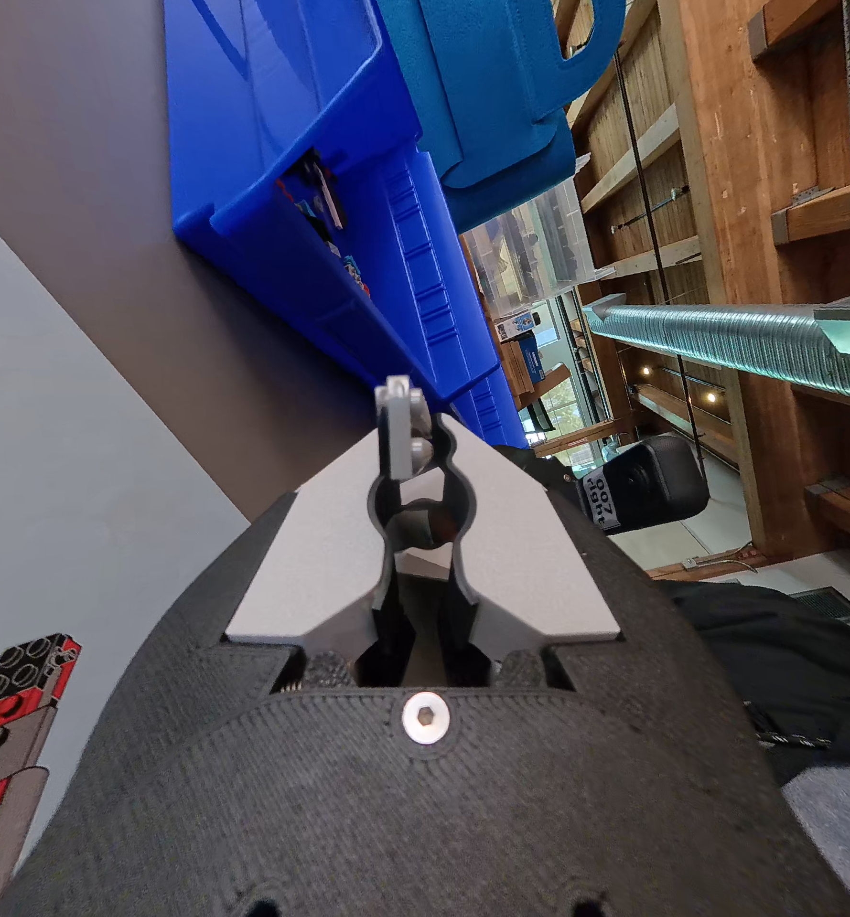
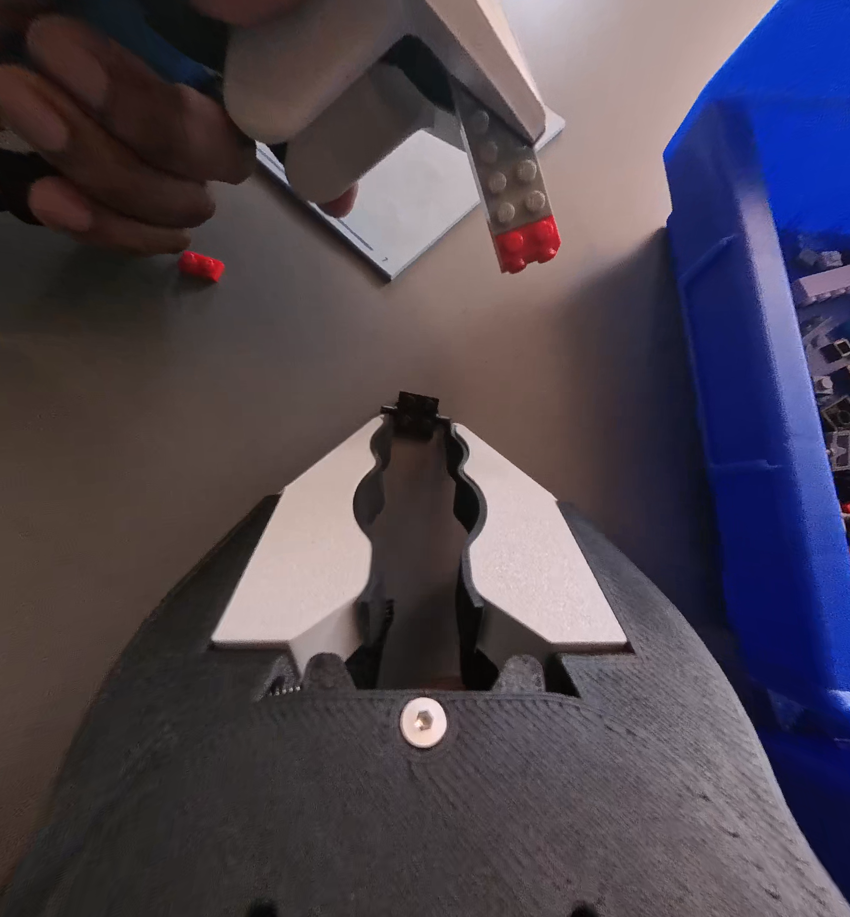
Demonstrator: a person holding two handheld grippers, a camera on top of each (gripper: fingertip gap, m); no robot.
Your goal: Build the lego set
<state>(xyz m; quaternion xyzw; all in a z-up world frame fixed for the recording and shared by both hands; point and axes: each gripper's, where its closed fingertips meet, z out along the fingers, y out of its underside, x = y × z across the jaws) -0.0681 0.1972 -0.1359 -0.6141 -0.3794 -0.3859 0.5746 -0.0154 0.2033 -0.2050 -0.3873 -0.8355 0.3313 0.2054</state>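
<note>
My left gripper [image 1: 408, 436] is shut on a long grey plate [image 1: 397, 436], seen edge-on between its tips. In the right wrist view the same grey plate [image 2: 509, 168] hangs from the left gripper [image 2: 492, 119], studs toward me, with a red brick [image 2: 527, 245] fixed on its lower end. My right gripper [image 2: 415, 422] is shut on a small black piece [image 2: 417, 414], held below the plate and apart from it. A loose red brick [image 2: 201, 265] lies on the grey table at the left.
A blue bin [image 2: 740, 397] with several mixed bricks stands at the right, also in the left wrist view [image 1: 313, 248]. An instruction booklet [image 2: 413, 213] lies on the table behind the plate, with its pictured page [image 1: 15, 694] at lower left. A hand [image 2: 105, 139] holds the left gripper. Left tips to right tips: about 9 cm. The loose red brick [image 2: 201, 265] sits 10 cm or so from the ends of my right fingers.
</note>
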